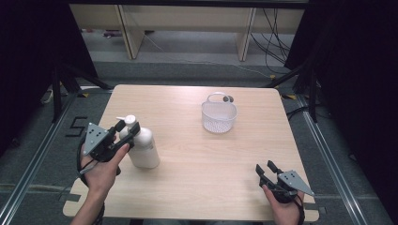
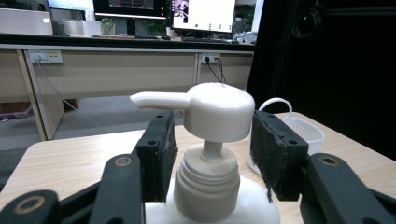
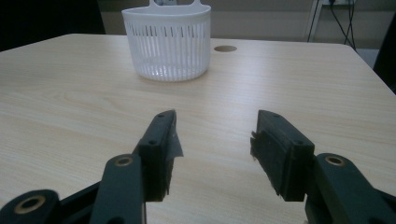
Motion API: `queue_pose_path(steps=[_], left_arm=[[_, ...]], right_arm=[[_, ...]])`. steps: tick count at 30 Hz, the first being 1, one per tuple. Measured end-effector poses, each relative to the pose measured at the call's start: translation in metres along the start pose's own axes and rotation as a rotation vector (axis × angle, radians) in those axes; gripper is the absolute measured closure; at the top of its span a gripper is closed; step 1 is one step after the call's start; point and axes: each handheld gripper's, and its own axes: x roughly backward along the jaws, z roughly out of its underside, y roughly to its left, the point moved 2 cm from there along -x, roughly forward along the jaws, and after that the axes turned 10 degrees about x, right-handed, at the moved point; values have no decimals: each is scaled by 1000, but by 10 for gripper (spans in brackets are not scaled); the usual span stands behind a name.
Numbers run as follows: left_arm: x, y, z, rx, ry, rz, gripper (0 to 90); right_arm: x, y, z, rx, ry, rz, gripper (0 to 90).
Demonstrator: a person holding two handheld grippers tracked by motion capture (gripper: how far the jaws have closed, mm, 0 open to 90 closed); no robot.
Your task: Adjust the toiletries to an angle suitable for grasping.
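The left gripper [image 1: 127, 130] is standing open, its jaws flanking the pump neck of the white plastic pump bottle [image 1: 143, 146] on the light wooden worktop [image 1: 202, 159] without clearly touching it. The right gripper [image 1: 265, 169] is hovering open near the worktop's front right, well apart from the white slotted plastic basket [image 1: 218, 115].

Even, soft overhead light falls on the pale worktop [image 1: 197, 154], which shows bright between the two tongs while the surroundings to either side sink into near black. Shadows are faint and short. All three pictures are slightly soft and grainy; in the left gripper view the monitors [image 2: 201, 14] far beyond the tongs glare white and are blurred.
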Motion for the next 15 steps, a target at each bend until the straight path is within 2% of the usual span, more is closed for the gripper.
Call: queue_pose_path(steps=[2, 3, 7, 9, 10, 13, 14, 15], left_arm=[[0, 0, -1, -1, 0, -1, 509], [0, 0, -1, -1, 0, -1, 513], [-1, -1, -2, 3, 5, -2, 534], [-2, -1, -2, 6, 8, -6, 545], [-3, -1, -2, 6, 8, -6, 550], [-3, -1, -3, 2, 8, -10, 562], [-3, -2, -3, -1, 9, -11, 565], [-3, -2, -4, -1, 10, -11, 567]], right_arm=[[-1, 0, 0, 1, -15, -6, 494], [-2, 1, 0, -17, -25, -20, 494], [-1, 1, 0, -16, -11, -12, 493], [-1, 1, 0, -25, -19, -9, 493], [-1, 3, 0, -48, -14, -14, 493], [0, 3, 0, -49, -7, -16, 493], [-1, 0, 0, -3, -11, -9, 493], [-1, 2, 0, -31, -9, -12, 493]])
